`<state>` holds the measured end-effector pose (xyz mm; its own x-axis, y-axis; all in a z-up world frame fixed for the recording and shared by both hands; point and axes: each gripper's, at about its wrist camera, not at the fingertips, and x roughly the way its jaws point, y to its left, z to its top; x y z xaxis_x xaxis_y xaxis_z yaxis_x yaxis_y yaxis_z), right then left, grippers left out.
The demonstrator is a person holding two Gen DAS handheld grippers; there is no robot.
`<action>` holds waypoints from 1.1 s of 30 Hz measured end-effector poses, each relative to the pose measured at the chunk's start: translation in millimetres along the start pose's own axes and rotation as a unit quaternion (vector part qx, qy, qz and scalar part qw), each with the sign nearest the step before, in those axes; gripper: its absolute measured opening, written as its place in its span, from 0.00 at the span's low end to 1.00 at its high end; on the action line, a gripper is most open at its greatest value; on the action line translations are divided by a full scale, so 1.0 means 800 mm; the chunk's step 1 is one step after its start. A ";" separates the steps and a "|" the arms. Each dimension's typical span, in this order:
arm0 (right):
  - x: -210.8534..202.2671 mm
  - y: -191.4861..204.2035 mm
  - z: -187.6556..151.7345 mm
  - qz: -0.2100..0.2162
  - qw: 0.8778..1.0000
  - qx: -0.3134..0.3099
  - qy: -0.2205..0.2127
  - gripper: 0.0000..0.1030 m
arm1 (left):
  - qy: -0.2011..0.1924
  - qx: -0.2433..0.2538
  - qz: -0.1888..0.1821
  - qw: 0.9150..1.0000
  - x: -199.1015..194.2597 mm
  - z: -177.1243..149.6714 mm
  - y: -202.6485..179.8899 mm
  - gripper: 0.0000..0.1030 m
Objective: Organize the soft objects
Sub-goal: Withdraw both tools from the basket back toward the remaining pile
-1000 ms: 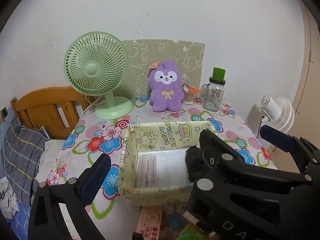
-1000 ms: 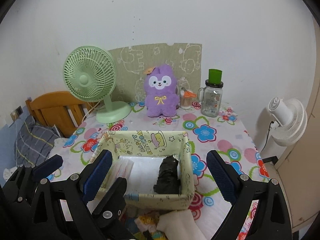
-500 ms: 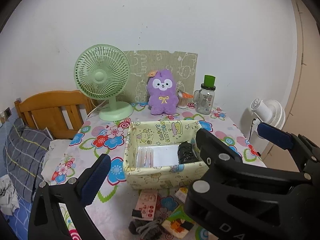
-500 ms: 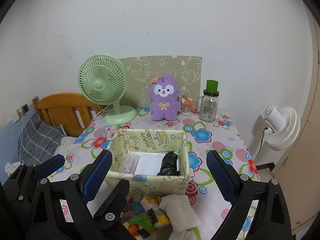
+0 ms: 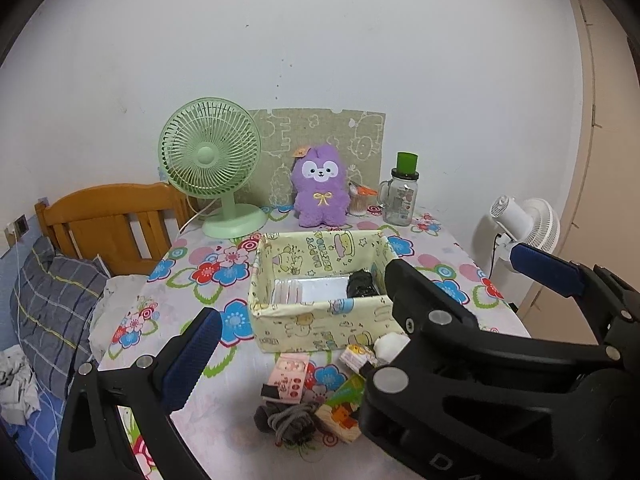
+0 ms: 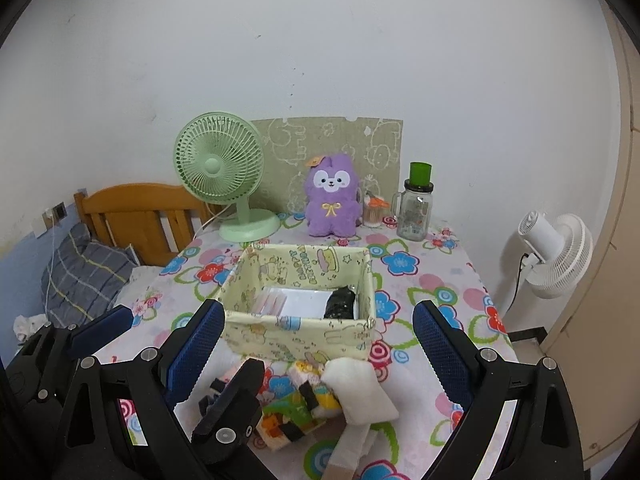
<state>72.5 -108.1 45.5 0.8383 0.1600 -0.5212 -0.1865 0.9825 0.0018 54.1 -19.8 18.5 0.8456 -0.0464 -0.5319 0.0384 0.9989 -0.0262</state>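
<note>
Left wrist view: the left gripper [image 5: 360, 312], jaws apart and empty, hangs above a loose heap of small patterned socks [image 5: 304, 396] on the floral worktop [image 5: 192, 280], just before the yellow printed fabric box [image 5: 320, 300]. The box holds a rolled black sock [image 5: 361, 285] beside clear packets.

Right wrist view: the right gripper [image 6: 320, 356], jaws apart, faces a folded white sock [image 6: 358, 390]; the next pick seems due, calling for descent onto it.

At the back of the floral tablecloth [image 6: 436, 280] stand a green desk fan [image 6: 224, 176], a purple plush toy [image 6: 331, 196] and a green-lidded glass jar [image 6: 416, 208] — all upright. Off the table — a white fan [image 6: 556, 252] at right, a wooden headboard [image 5: 108, 220] and plaid pillow [image 5: 56, 304] at left.
</note>
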 end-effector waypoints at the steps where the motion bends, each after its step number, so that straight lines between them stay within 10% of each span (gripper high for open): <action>1: -0.002 0.000 -0.003 0.001 1.000 0.000 0.000 0.94 | 0.000 -0.001 -0.001 1.000 -0.002 -0.003 0.000 1.00; 33: -0.014 -0.001 -0.074 0.030 0.999 0.013 -0.004 0.94 | 0.009 -0.002 -0.036 0.999 -0.004 -0.072 -0.001 0.99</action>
<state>32.8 -116.3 0.9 0.8302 0.2185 -0.5128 -0.2228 0.9734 0.0540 20.4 -20.7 -28.7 0.8306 -0.1182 -0.5442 0.0966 0.9930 -0.0682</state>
